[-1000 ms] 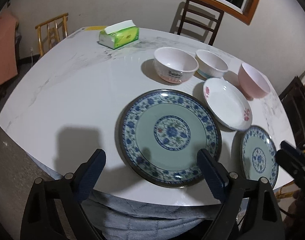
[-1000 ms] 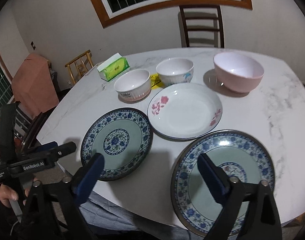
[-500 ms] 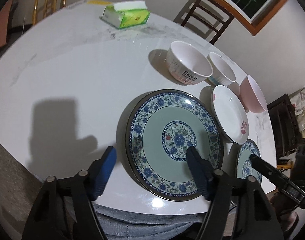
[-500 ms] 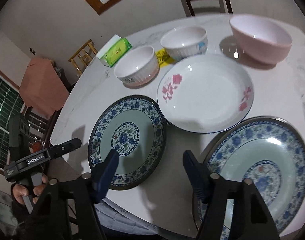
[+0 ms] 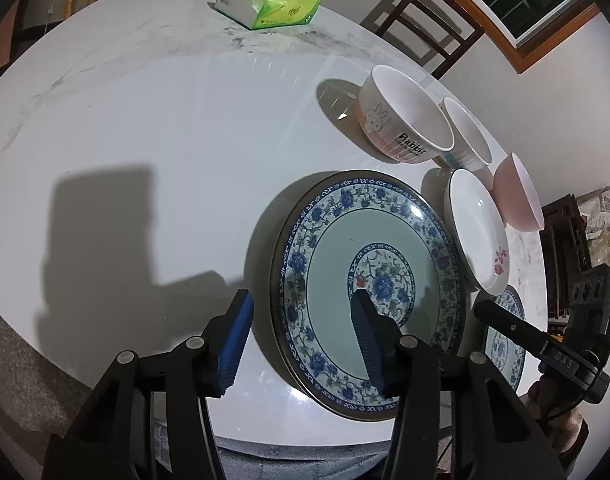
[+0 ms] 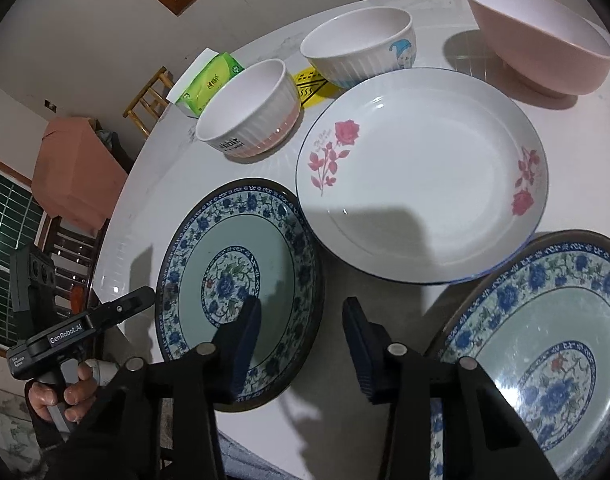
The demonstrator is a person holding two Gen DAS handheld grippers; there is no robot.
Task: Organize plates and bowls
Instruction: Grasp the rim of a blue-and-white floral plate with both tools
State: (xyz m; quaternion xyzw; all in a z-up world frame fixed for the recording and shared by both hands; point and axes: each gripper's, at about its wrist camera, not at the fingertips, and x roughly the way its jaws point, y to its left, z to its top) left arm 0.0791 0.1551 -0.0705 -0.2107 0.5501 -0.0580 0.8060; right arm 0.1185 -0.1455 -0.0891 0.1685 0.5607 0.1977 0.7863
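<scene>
Both grippers have dropped closer: the left gripper (image 5: 301, 334) now straddles the left blue plate's (image 5: 337, 248) rim (fingers narrower), right gripper (image 6: 301, 344) between plates.

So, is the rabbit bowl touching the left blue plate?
Apart. The right wrist view shows a strip of bare table between the rabbit bowl and the left blue plate.

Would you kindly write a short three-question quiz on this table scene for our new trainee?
1. True or false: the left gripper straddles the near rim of a blue floral plate.
2. How many bowls stand on the table?
3. The rose plate is: A stacked on a plate, B alone on the table, C inside the pink bowl.

Key: 1 true; 2 three; 3 B.
</scene>
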